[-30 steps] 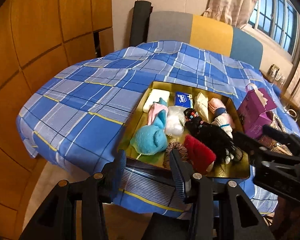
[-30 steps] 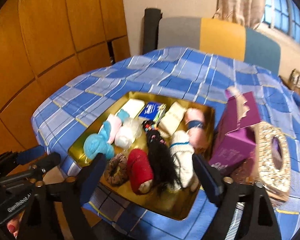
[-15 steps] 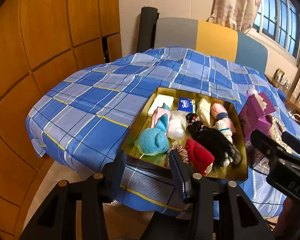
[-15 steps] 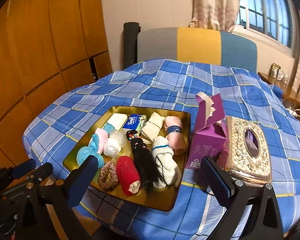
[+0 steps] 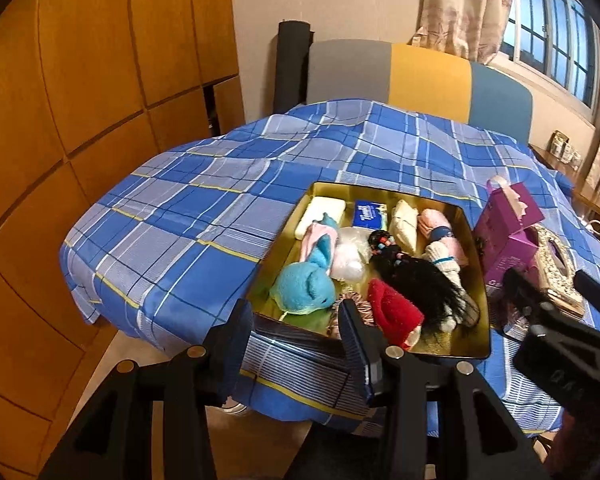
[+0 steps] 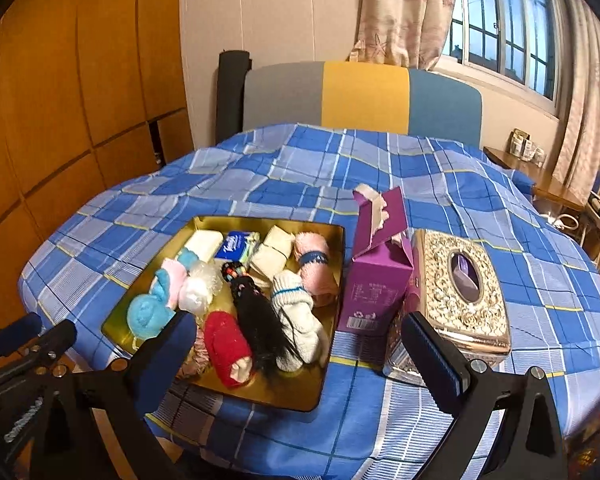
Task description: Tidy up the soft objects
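A gold tray sits on the blue plaid tablecloth and holds several soft things: a light blue plush, a red sock roll, a black hair piece, white socks, a pink roll, a blue tissue pack. My left gripper is open and empty, just short of the tray's near edge. My right gripper is wide open and empty, above the tray's near right corner.
A purple carton with its top torn open stands right of the tray. An ornate gold tissue box lies beside it. A striped chair back stands behind the table. Wooden panels line the left wall.
Both grippers have pulled back and risen from the tray, so more of the table and room shows. The right gripper has opened wider. Nothing in the tray has moved.
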### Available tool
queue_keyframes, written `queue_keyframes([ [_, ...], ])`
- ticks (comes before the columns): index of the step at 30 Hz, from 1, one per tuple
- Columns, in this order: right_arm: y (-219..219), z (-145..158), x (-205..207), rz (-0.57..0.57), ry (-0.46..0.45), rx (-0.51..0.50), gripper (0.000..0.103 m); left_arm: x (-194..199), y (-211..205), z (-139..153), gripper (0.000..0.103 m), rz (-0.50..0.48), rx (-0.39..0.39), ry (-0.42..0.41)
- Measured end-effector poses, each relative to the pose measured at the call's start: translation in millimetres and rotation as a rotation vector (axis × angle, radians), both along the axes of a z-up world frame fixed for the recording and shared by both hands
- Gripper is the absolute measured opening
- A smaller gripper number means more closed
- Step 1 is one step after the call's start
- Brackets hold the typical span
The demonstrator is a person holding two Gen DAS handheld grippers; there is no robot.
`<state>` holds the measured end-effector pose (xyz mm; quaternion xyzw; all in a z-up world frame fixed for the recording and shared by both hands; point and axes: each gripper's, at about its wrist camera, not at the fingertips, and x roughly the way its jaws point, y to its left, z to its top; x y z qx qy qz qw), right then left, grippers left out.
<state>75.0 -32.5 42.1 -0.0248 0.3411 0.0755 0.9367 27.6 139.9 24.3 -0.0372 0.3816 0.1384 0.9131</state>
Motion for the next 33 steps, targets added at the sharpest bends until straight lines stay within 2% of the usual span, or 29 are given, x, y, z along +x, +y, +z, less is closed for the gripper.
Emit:
queue_keyframes([
  [14, 2, -10, 3, -0.002, 0.043, -0.002, 0.103, 2, -1, 0, 0.045, -0.022, -0.046, 0.005],
  [28, 3, -11, 4, 0.0, 0.048, -0.01, 0.103, 1, -3, 1, 0.045, -0.027, -0.035, -0.005],
  [33, 3, -13, 5, -0.004, 0.056, -0.009, 0.103, 0, -7, 2, 0.045, -0.03, -0.001, -0.006],
])
